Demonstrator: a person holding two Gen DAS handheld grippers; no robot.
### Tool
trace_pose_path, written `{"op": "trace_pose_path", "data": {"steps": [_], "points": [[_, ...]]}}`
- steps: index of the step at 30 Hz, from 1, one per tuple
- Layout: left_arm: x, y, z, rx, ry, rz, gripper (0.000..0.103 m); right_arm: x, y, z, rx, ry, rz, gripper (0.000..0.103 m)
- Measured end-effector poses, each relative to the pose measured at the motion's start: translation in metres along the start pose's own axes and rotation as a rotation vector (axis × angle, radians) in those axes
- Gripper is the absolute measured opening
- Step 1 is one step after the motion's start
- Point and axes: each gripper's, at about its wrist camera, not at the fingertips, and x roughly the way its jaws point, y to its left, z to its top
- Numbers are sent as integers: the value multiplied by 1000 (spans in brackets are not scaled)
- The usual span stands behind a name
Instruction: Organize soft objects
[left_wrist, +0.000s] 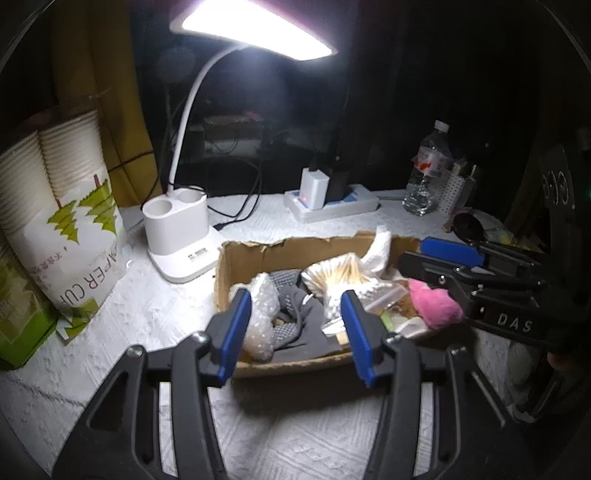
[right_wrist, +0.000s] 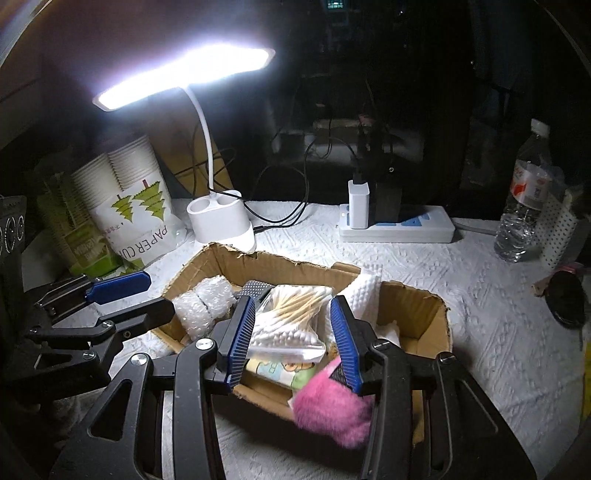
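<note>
Pink fluffy plush (right_wrist: 334, 410) overhangs box (right_wrist: 432, 314); both tongs (left_wrist: 295, 328) (right_wrist: 293, 339) gape, gripping nothing.

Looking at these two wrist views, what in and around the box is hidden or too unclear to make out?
- Box floor: both views, buried under bubble wrap, swab bag and cloth.
- Pink fluffy thing: right wrist view, blurred and partly behind the right gripper; whether it lies in the box is unclear.
- Cups bag lettering: left wrist view, cut off.
- Room behind the lamp: too dark.
</note>
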Motion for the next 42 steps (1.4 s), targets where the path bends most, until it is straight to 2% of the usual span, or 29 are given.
{"op": "trace_pose_path", "data": {"steps": [17, 18, 19, 21, 32, 36, 42], "points": [[-48, -24, -13, 30, -53, -2, 53, -56, 6, -23, 2, -50, -40, 46], [-50, -25, -15, 30, -56, -1, 54, -59, 7, -25, 3, -52, -43, 46], [-53, -26, -16, 29, -58, 1, 64, -62, 7, -27, 4, -55, -46, 46], [-59, -26, -18, 20, -67, -6, 75, -69, 8, -30, 6, -61, -52, 46], [-94, -34, -33, 32, -105, -10, 75, -102, 17, -47, 2, -95, -74, 47], [-110, -40, -37, 37, -128, -9, 75, -119, 22, -52, -2, -119, -81, 56], [-132, -48, -39, 52, -168, -2, 76, -145, 29, -55, -13, -167, -112, 57]]}}
